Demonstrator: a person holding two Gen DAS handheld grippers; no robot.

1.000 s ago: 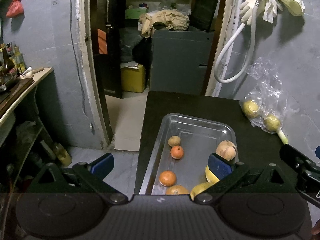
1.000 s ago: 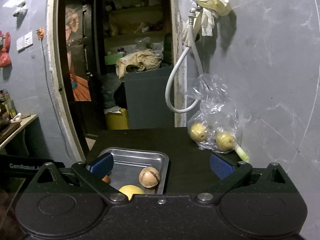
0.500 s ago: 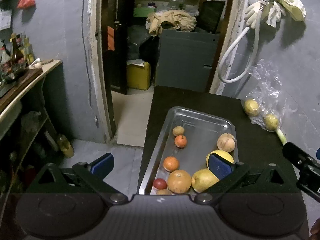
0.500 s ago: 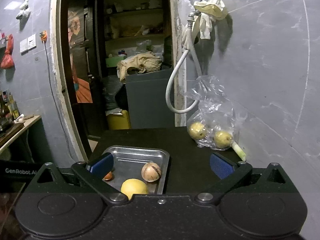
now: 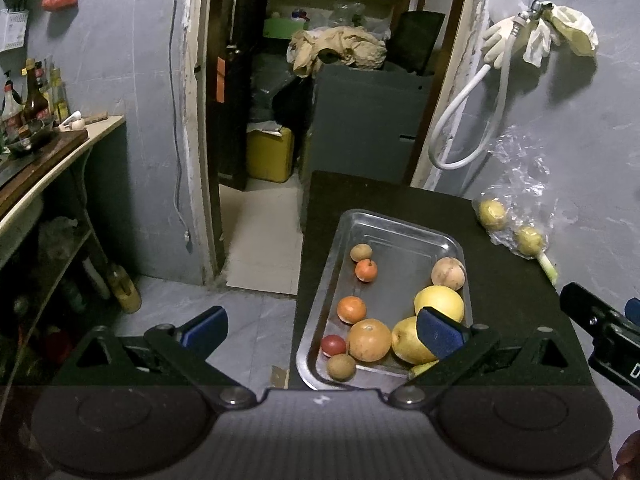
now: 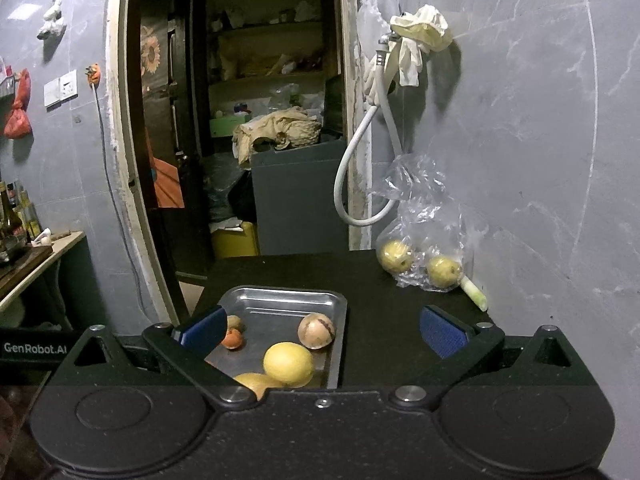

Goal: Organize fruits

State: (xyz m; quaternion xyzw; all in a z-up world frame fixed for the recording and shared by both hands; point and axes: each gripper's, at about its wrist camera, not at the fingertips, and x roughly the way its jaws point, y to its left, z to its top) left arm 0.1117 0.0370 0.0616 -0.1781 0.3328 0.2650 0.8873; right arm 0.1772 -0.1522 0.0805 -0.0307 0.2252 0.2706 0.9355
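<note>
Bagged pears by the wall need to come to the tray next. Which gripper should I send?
Right, probably. The right gripper is open and empty, with the plastic bag of pears ahead across bare tabletop. The left gripper, also open, sits over the tray's left edge, farther from the bag.

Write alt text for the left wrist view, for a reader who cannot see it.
A rectangular shiny metal tray on a black tabletop holds about ten loose fruits, among them a round yellow fruit and a large orange. The open left gripper hangs above the tray's near end. A clear plastic bag of two yellow fruits lies against the grey wall.
</note>
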